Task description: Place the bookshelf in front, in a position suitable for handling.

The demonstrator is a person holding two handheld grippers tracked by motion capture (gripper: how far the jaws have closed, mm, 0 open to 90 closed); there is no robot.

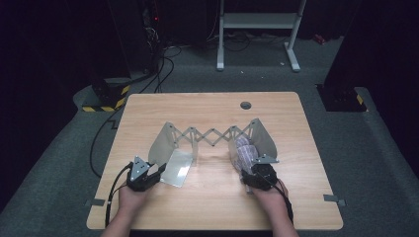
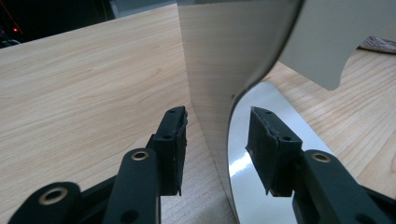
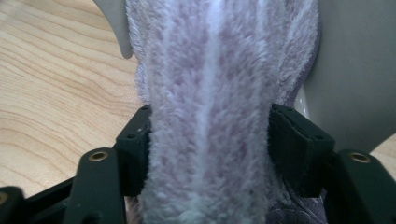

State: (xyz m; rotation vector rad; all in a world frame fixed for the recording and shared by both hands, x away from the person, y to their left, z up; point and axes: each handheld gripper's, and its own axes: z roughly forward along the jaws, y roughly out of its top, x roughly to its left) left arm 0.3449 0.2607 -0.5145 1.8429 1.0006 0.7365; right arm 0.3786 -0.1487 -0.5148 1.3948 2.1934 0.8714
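Two grippers work at the near ends of a folding rack (image 1: 212,136) on the wooden table (image 1: 207,106); the rack's scissor links span left to right between two grey end panels. The left gripper (image 1: 148,174) sits at the near left, its jaws parted on either side of the left panel (image 2: 219,88); the panel's thin edge stands upright in the gap, and neither pad presses it; a shiny plate (image 1: 177,168) lies flat on the table just beside it. The right gripper (image 1: 253,174) sits at the near right, where a fluffy lilac towel (image 3: 210,112) fills the gap between its jaws; both pads touch the pile, so it grips the towel; the right panel (image 3: 359,79) stands just right of it.
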